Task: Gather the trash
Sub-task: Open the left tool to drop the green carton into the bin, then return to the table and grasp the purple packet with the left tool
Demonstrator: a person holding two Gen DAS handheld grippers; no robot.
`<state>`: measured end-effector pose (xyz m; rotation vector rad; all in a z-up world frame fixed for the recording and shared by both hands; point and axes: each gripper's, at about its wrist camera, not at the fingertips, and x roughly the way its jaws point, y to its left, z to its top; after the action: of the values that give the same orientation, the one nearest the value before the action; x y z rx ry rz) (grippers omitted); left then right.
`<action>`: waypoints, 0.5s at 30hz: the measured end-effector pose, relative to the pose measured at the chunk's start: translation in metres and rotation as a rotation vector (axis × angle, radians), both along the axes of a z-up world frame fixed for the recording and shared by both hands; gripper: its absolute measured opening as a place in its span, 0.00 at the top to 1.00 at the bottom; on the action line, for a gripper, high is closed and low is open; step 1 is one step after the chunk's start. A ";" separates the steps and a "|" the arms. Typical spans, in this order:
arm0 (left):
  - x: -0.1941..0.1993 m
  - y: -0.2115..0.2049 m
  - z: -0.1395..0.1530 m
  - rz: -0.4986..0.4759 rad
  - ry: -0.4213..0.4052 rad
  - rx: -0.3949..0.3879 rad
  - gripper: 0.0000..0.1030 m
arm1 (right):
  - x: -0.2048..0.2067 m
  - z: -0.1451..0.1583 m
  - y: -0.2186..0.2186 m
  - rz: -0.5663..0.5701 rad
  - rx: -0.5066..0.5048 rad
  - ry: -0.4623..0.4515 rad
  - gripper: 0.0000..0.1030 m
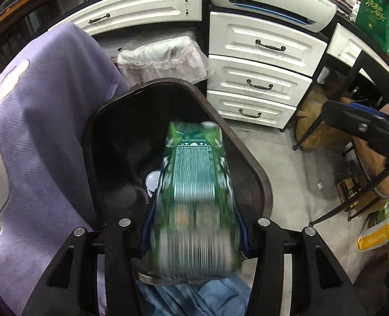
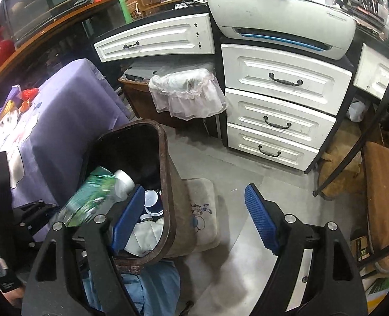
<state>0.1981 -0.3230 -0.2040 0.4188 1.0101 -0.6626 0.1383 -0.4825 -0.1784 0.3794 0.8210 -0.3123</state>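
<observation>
Two grippers are seen around one dark trash bin (image 2: 168, 173), which serves as the landmark for everything else. A green-labelled plastic bottle (image 1: 194, 197) is seen between the fingers of the left gripper (image 1: 194, 237), above the bin's open mouth, its white-capped end pointing down into the bin. The bottle is heavily motion-blurred, and whether the left jaws are clamped on it or have let it go cannot be told. In the right wrist view the same bottle (image 2: 94, 192) is shown tilted over the bin's near-left rim, cap inward.

Inside the bin, white cups and crumpled white paper (image 2: 147, 231) are piled at the bottom. The right gripper (image 2: 194, 218) is held spread wide with nothing between its blue pads (image 2: 260, 218) — one pad hangs over the bin's interior, the other over the grey floor (image 2: 247, 173) to the right of the bin.

To the left of the bin a purple cloth (image 1: 49, 118) is draped over a table. Behind the bin a frilly pink-and-white cover (image 2: 186, 94) is set on a box, and further right of that a white drawer unit (image 2: 281, 115) is stood, with a white printer (image 2: 281, 18) on top. Just right of the bin's base a small beige cushion (image 2: 202, 210) with a cartoon print lies on the floor. Below the bin's near rim, blue denim (image 2: 152, 284) is visible.
</observation>
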 end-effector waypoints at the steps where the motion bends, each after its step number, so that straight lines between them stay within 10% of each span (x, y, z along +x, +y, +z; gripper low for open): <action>1: 0.002 -0.001 -0.002 0.008 -0.004 0.005 0.53 | 0.000 -0.001 0.000 0.001 0.001 0.000 0.24; 4: 0.009 -0.002 -0.007 0.029 -0.004 0.014 0.51 | 0.002 -0.003 0.001 0.005 0.001 0.004 0.24; 8: 0.012 -0.003 -0.009 0.049 -0.006 0.023 0.24 | 0.003 -0.004 0.002 0.008 0.005 0.007 0.24; 15: 0.005 -0.003 -0.002 0.031 -0.030 0.022 0.20 | 0.003 0.001 0.001 0.002 0.005 -0.003 0.24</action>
<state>0.2034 -0.3259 -0.2059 0.4305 0.9941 -0.6165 0.1416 -0.4814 -0.1779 0.3831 0.8195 -0.3079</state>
